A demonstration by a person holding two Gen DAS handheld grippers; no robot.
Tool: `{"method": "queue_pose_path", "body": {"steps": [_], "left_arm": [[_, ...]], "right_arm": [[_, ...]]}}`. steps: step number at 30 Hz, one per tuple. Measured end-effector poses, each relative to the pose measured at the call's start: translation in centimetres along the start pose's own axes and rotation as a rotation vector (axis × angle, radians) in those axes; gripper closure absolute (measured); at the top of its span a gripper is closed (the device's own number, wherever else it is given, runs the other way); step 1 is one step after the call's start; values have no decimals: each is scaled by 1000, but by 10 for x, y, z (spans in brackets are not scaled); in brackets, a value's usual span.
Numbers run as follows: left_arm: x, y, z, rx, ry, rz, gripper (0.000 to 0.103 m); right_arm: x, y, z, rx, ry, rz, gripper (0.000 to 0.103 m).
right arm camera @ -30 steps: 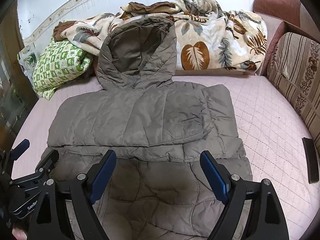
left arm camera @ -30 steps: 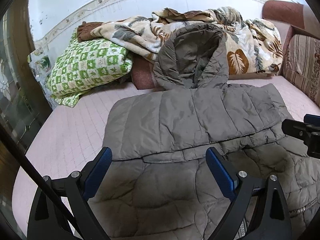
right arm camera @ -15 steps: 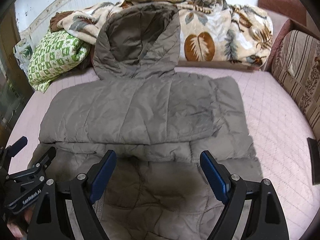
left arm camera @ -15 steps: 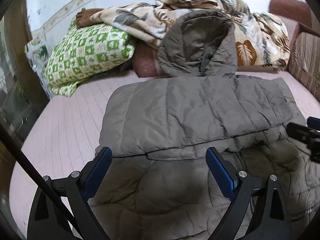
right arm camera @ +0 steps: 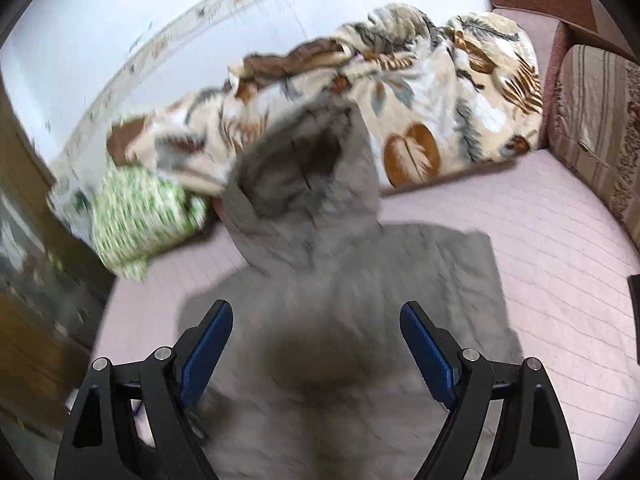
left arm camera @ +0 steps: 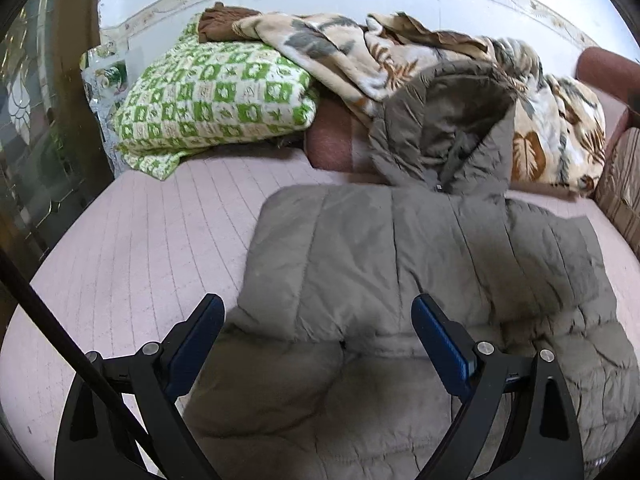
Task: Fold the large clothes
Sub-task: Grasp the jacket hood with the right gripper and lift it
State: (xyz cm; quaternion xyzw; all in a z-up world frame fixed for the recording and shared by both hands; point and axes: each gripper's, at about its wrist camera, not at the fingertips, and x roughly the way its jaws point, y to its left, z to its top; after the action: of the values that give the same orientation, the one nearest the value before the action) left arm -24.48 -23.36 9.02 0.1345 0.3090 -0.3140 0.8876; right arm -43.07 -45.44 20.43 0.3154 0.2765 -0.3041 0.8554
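1. Left wrist view, left edge: a dark wooden frame with glass; beside it, upper left, a green-and-white checked pillow (left arm camera: 212, 100) on the pink quilted bed (left arm camera: 132, 248).
2. Upper centre: a leaf-patterned blanket (left arm camera: 360, 52) heaped against the white wall.
3. Centre to lower right: the grey hooded puffer jacket (left arm camera: 420, 264) lies flat on the bed, sleeves folded across the body, hood (left arm camera: 452, 128) propped against the blanket.
4. Left claw (left arm camera: 316, 344): jaws apart, above the jacket's folded sleeve, gripping nothing.
5. Right wrist view, blurred: right claw (right arm camera: 316, 348) jaws wide apart, empty, over the jacket's middle.
6. Far right: striped cushion (right arm camera: 596, 128).
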Motion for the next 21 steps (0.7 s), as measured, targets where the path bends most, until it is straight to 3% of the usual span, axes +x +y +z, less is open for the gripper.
{"method": "queue_pose_path", "body": {"steps": [8, 13, 15, 21], "left_arm": [[9, 14, 25, -75, -24, -52, 9], [18, 21, 42, -111, -6, -109, 9], [18, 24, 44, -127, -15, -128, 9], [37, 20, 38, -113, 13, -78, 9]], "right_arm": [[45, 33, 106, 64, -34, -17, 10], [103, 39, 160, -6, -5, -128, 10], [125, 24, 176, 45, 14, -103, 10], [177, -22, 210, 258, 18, -14, 10]]}}
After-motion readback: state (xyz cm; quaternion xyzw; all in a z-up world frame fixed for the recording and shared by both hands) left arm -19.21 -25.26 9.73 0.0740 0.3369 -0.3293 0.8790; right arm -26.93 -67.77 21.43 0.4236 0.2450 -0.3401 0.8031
